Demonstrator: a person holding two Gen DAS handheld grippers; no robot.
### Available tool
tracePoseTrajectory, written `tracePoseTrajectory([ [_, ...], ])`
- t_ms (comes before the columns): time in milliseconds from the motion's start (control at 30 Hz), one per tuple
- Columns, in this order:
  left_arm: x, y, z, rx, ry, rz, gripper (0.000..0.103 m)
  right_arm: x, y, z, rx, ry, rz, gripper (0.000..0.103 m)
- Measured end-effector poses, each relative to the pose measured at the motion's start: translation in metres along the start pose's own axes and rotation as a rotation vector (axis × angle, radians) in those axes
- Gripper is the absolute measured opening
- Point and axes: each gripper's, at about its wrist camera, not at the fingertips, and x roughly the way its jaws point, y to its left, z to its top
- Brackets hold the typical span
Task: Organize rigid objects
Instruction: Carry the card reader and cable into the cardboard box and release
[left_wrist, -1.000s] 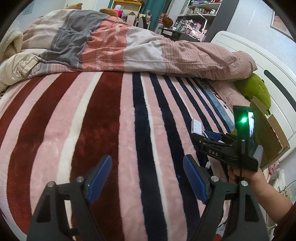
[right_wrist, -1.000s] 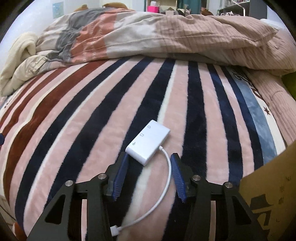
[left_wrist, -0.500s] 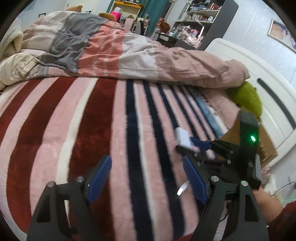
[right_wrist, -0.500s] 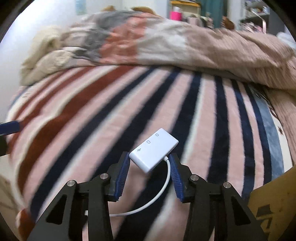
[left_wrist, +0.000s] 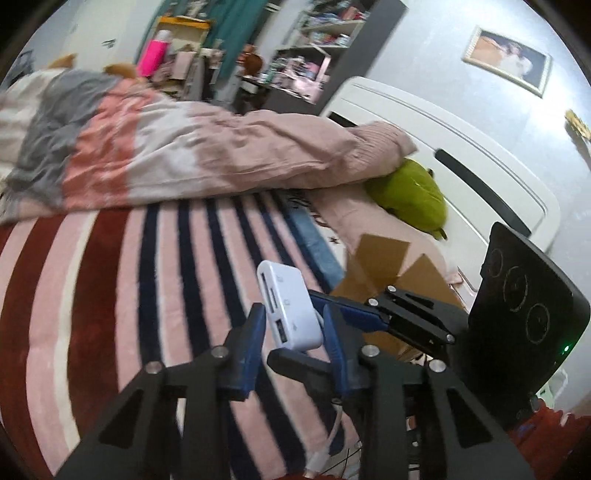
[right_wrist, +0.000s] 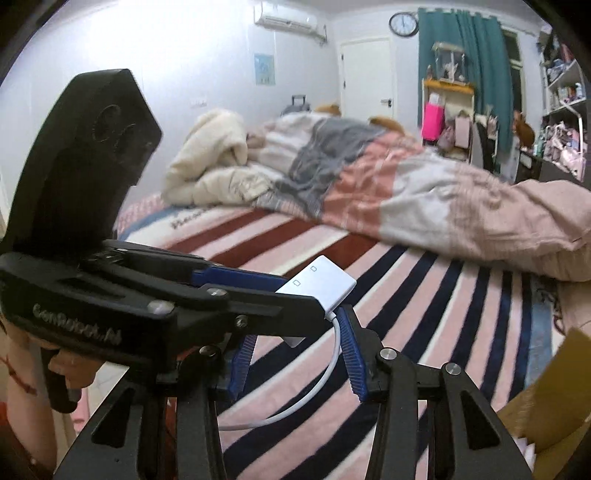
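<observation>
- The left fingers (left_wrist: 293, 314) are squeezed on the two sides of the white adapter (left_wrist: 286, 306), up in the air over the bed.
- The right fingers (right_wrist: 295, 332) sit just under the same adapter. I cannot tell if they are pinching it or have let go.
- Its white cable (right_wrist: 332, 362) hangs down in a loop.
- This looks like a hand-over from one hand to the other.
- Next, I think, the right fingers must let go fully and back away without catching the cable.
- The cardboard box (left_wrist: 384, 258) stands near, on the striped blanket (left_wrist: 110, 277). The adapter may belong in there.
</observation>
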Motion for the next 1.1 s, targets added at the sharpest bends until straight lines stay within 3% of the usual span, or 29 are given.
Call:
tracePoseTrajectory([
  [100, 0.017, -0.024, 0.021, 0.052, 0.036, -0.003, 0.025, -0.019, -0.023, 0.004, 0.031, -0.043, -0.040, 0.039],
  [267, 0.075, -0.072, 0.053, 0.125, 0.136, -0.042, 0.025, -0.043, -0.070, 0.004, 0.129, -0.043, -0.128, 0.039],
  [500, 0.155, -0.124, 0.064, 0.177, 0.264, -0.110, 0.025, -0.073, -0.145, -0.024, 0.269, 0.012, -0.268, 0.039],
  [700, 0.187, -0.149, 0.063, 0.199, 0.319, -0.160, 0.025, -0.091, -0.170, -0.039, 0.311, 0.071, -0.367, 0.039],
  [900, 0.200, -0.158, 0.054, 0.210, 0.359, -0.165, 0.025, -0.098, -0.175, -0.051, 0.314, 0.144, -0.395, 0.039],
  [933, 0.199, -0.158, 0.053, 0.210, 0.361, -0.163, 0.027, -0.097, -0.178, -0.051, 0.322, 0.147, -0.389, 0.040],
  [1000, 0.197, -0.159, 0.052, 0.219, 0.356, -0.146, 0.043, -0.099, -0.179, -0.052, 0.335, 0.151, -0.377, 0.040],
  [1067, 0.188, -0.157, 0.052, 0.220, 0.333, -0.122, 0.074, -0.098, -0.176, -0.053, 0.319, 0.169, -0.393, 0.046],
  [1100, 0.185, -0.156, 0.052, 0.216, 0.323, -0.122, 0.075, -0.097, -0.174, -0.054, 0.310, 0.178, -0.401, 0.049],
])
